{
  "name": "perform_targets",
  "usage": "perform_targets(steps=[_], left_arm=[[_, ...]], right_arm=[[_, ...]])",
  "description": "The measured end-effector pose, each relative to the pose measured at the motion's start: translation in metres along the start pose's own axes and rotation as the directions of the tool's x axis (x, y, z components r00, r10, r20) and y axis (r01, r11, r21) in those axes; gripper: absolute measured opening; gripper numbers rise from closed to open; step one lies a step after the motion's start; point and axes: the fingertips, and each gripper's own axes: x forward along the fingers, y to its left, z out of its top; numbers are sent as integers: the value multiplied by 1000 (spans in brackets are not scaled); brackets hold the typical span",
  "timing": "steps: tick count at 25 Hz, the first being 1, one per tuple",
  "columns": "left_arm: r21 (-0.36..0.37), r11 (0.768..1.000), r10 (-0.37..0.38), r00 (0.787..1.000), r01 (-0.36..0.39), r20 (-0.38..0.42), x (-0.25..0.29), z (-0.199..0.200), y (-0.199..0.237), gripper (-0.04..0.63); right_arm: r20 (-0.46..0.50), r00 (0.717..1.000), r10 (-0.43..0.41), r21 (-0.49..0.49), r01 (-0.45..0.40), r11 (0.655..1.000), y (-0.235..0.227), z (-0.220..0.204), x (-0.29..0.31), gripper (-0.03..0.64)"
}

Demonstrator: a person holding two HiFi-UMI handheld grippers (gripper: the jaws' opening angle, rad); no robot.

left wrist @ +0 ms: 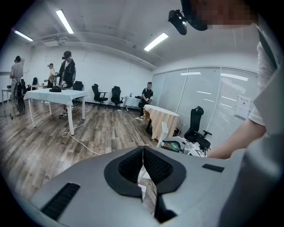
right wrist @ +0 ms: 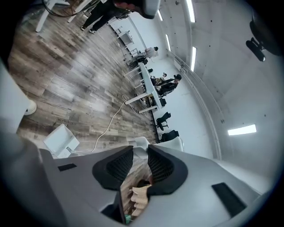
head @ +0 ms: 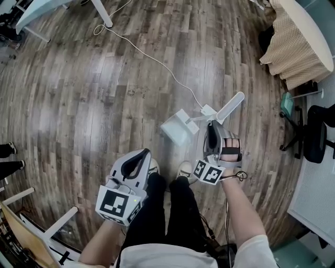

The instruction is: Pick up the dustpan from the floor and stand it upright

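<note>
Right claw [right wrist: 140,150] is held slightly parted, nothing pinched. The white handle [head: 230,107] sits just past its tips. Left claw [left wrist: 143,148] is closed and empty. The dustpan [head: 179,127] is set on the floor [head: 78,94], handle raised, so it looks basically stood up, though true uprightness can't be judged from above. Plain white plastic, boxy pan.

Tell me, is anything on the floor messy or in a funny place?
Yes. A loose white cable snakes across the wood floor, from a table leg right up to the white dustpan. It lies in open walking space, so someone could trip on it. I see nothing spilled or broken.
</note>
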Motion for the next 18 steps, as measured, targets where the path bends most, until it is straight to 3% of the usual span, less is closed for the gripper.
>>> perform_targets(steps=[9, 18], left_arm=[[4, 1000, -5, 1000, 5, 3, -5, 3, -6, 25], [2, 1000, -24, 1000, 24, 0, -3, 12, -20, 23]], right_arm=[[11, 1000, 3, 94, -4, 996, 7, 4, -19, 126], [-16, 992, 127, 248, -119, 962, 10, 7, -35, 164]])
